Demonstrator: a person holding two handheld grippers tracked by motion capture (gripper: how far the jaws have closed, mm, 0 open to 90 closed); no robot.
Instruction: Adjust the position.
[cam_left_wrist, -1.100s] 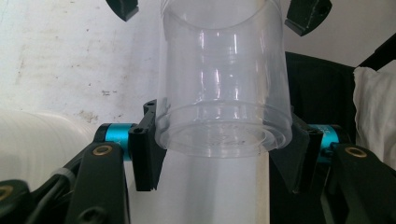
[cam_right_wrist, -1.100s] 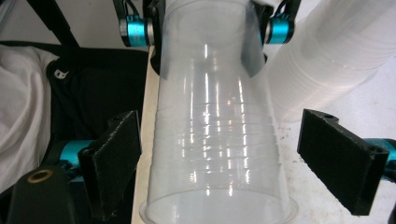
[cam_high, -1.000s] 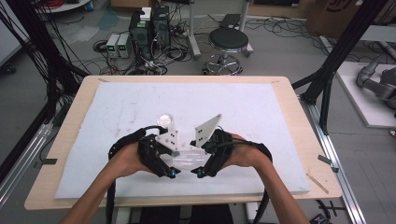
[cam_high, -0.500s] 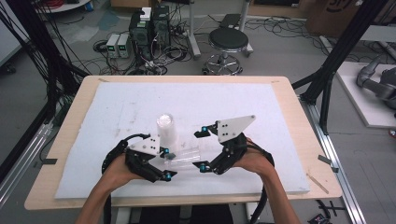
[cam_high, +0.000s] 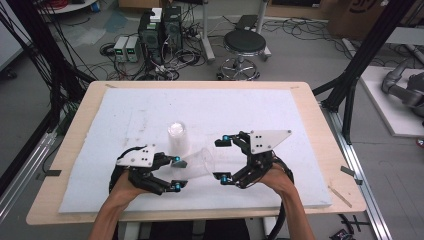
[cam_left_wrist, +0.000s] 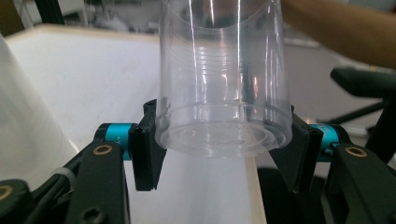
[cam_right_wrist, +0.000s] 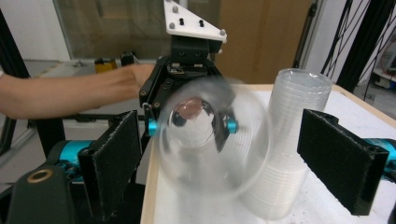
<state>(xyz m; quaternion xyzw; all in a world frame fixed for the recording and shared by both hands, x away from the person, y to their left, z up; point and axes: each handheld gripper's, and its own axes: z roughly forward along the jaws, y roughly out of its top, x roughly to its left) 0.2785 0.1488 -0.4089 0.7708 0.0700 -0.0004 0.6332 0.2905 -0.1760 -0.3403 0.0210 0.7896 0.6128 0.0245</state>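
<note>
A single clear plastic cup (cam_high: 201, 162) lies on its side just above the white mat, and my left gripper (cam_high: 175, 173) is shut on its base. In the left gripper view both jaws press the cup (cam_left_wrist: 224, 93) at its bottom rim, with the left gripper (cam_left_wrist: 223, 151) below it. The cup's open mouth (cam_right_wrist: 215, 140) faces my right gripper (cam_right_wrist: 226, 161), whose jaws stand wide apart around it without touching. In the high view the right gripper (cam_high: 224, 158) is open at the cup's mouth. An upside-down stack of clear cups (cam_high: 178, 137) (cam_right_wrist: 289, 140) stands just behind.
A white foam mat (cam_high: 260, 115) covers the wooden table (cam_high: 320, 125). Beyond the far edge a stool (cam_high: 244, 45) and computer boxes (cam_high: 160, 30) stand on the floor. Black frame posts (cam_high: 357, 75) rise at the right side.
Both grippers have turned flat from upright. The right gripper's jaws have opened wide and it has drawn slightly right. The left still holds the single cup beside the stack.
</note>
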